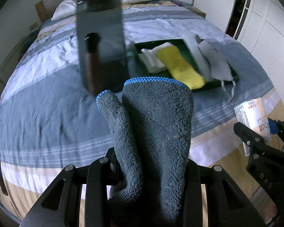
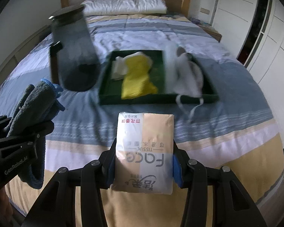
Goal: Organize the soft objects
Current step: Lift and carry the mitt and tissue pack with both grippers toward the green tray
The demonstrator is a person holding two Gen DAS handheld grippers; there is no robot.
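Left gripper (image 1: 151, 174) clamped on one grey cloth (image 1: 153, 124); right gripper (image 2: 142, 166) clamped on one tissue pack (image 2: 143, 151). Both held over the bed's near end, short of the green tray (image 2: 104, 87). Step looks like carrying; next, lowering each into bare tray floor. Tray holds one yellow cloth (image 2: 136, 75), one white cloth (image 2: 119, 68), one face mask (image 2: 189, 75).

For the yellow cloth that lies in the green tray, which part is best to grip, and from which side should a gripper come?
Probably grip the near end of the yellow cloth, coming from above on the side toward the foot of the bed. It lies long and flat in the green tray, and that end looks clear, while the far end lies against the white cloth. The view is blurred, so this is only a judgement.
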